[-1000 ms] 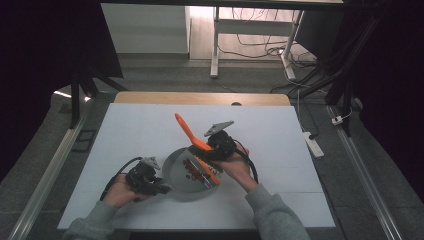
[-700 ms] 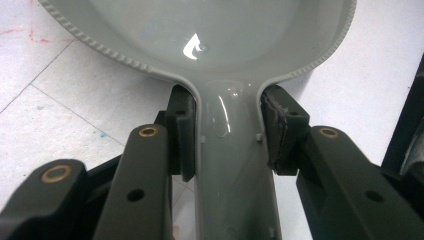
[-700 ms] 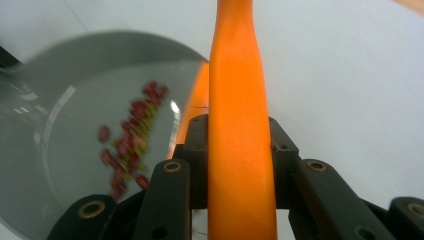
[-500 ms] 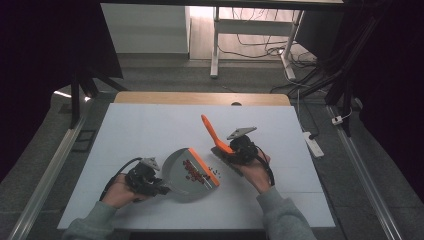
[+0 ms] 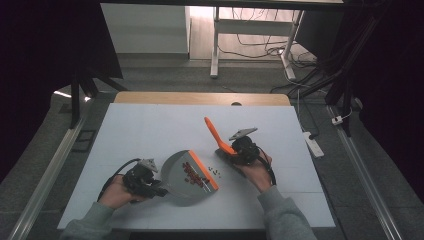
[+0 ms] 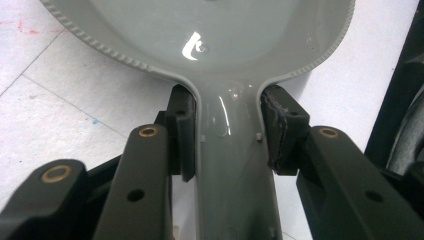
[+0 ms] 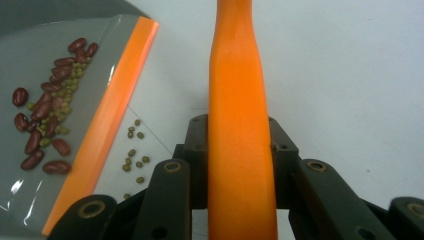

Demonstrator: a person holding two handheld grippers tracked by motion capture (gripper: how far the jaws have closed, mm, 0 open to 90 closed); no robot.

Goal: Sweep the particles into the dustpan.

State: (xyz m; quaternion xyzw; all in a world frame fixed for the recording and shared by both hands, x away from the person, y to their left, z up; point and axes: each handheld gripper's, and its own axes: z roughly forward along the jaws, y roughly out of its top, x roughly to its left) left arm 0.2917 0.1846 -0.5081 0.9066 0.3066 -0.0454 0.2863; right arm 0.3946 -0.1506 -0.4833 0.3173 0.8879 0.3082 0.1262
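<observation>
Gripping dustpan [image 5: 186, 176] and orange brush handle [image 5: 216, 134]

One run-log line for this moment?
left gripper: shut on dustpan handle | right gripper: shut on orange brush handle | beans in dustpan | few beans on table
</observation>
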